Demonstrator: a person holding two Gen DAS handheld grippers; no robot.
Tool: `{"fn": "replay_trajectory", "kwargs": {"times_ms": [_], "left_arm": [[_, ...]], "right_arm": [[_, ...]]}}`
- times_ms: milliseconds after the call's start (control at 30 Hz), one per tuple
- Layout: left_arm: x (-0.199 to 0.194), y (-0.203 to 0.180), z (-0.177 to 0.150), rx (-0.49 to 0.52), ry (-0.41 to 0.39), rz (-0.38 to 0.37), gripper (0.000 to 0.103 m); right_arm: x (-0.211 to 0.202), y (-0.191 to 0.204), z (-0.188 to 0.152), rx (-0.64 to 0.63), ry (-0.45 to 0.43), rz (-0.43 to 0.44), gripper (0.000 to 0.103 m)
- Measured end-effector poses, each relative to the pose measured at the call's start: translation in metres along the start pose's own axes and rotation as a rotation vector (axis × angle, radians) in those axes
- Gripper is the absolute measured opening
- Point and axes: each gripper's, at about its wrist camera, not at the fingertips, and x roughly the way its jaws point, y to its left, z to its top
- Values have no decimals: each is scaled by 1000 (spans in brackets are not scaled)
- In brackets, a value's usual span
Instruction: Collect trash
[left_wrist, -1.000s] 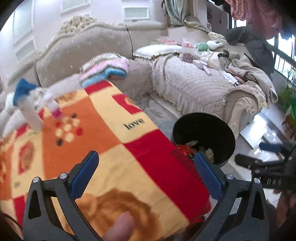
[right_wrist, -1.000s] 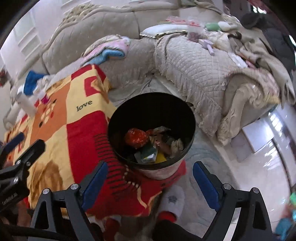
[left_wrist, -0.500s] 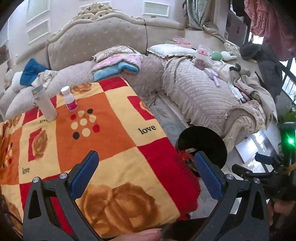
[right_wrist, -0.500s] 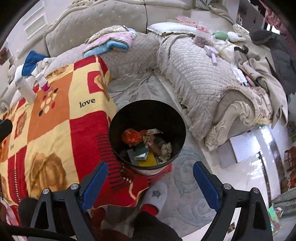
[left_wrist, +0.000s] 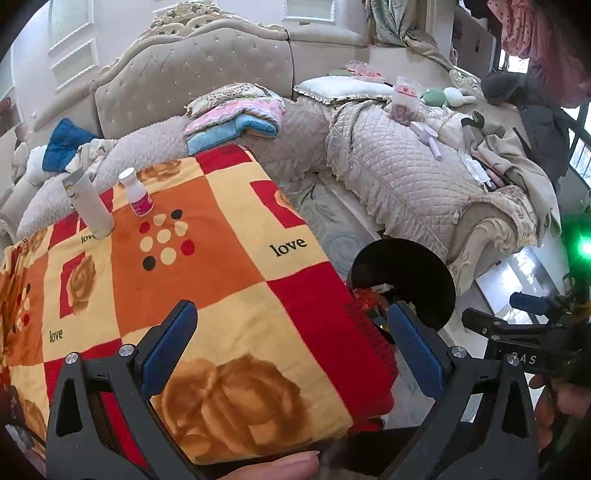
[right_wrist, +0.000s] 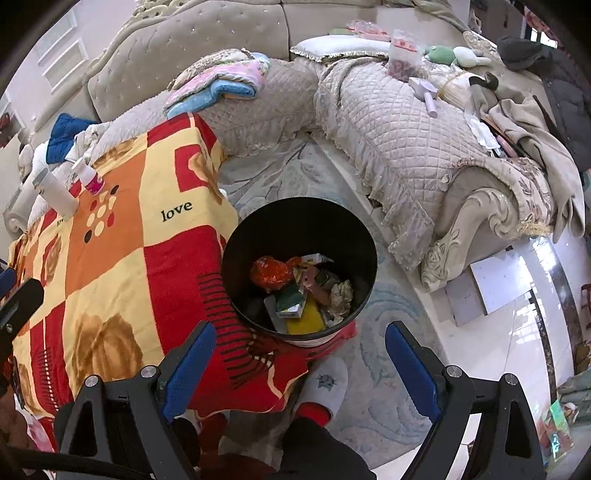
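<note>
A black trash bin (right_wrist: 236, 266) stands on the floor beside the blanket-covered table (right_wrist: 110, 266). It holds several pieces of trash, among them an orange wrapper (right_wrist: 271, 273) and a green carton (right_wrist: 291, 302). The bin also shows in the left wrist view (left_wrist: 424, 273). My right gripper (right_wrist: 301, 354) is open and empty, above the bin's near side. My left gripper (left_wrist: 291, 339) is open and empty, above the table's near edge. A white tube (left_wrist: 88, 206) and a small pink-labelled bottle (left_wrist: 138, 192) stand at the table's far left.
A beige sofa (left_wrist: 406, 170) wraps around the back and right, with folded towels (left_wrist: 236, 118), a pillow, toys and clothes on it. A patterned rug (right_wrist: 369, 387) lies under the bin. A slippered foot (right_wrist: 325, 384) is near the bin. Glossy floor lies to the right.
Both grippers have drawn up and back, so the bin and table look smaller and farther. The table's far end with the tube and bottle has come into sharp view.
</note>
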Motion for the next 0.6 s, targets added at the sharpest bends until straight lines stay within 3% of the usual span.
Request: {"fn": "replay_trajectory", "kwargs": {"times_ms": [600], "left_arm": [[14, -6, -6, -10, 30, -18, 103]], "right_arm": [[13, 2, 1, -4, 17, 14, 91]]}}
